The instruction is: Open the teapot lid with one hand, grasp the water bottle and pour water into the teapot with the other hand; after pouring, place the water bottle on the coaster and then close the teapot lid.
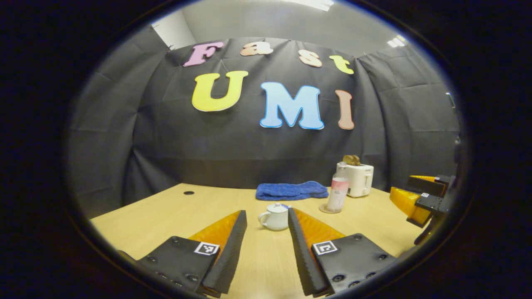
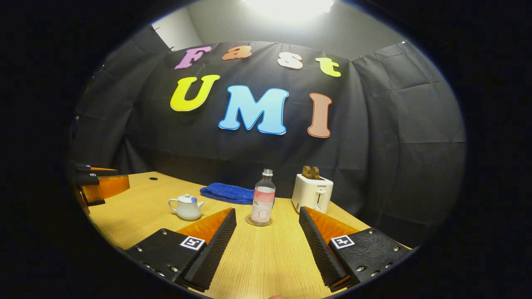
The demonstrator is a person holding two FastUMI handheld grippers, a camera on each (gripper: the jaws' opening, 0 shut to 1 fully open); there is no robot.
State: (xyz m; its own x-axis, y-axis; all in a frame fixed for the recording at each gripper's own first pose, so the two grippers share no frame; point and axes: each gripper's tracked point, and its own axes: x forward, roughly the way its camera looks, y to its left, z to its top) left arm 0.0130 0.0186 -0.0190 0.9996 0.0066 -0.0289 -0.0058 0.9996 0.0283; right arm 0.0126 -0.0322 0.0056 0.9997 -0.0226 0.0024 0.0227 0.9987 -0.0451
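Note:
A small white teapot with its lid on stands on the wooden table, straight ahead of my open left gripper and a short way beyond its fingertips. To its right a clear water bottle with a pink label stands upright on a round coaster. In the right gripper view the bottle on the coaster stands just beyond my open right gripper, and the teapot is to the left. Both grippers hold nothing. The other gripper appears at each view's edge.
A folded blue cloth lies at the table's back, behind the teapot. A white toaster with toast in it stands at the back right, near the bottle. A small dark hole marks the table's far left.

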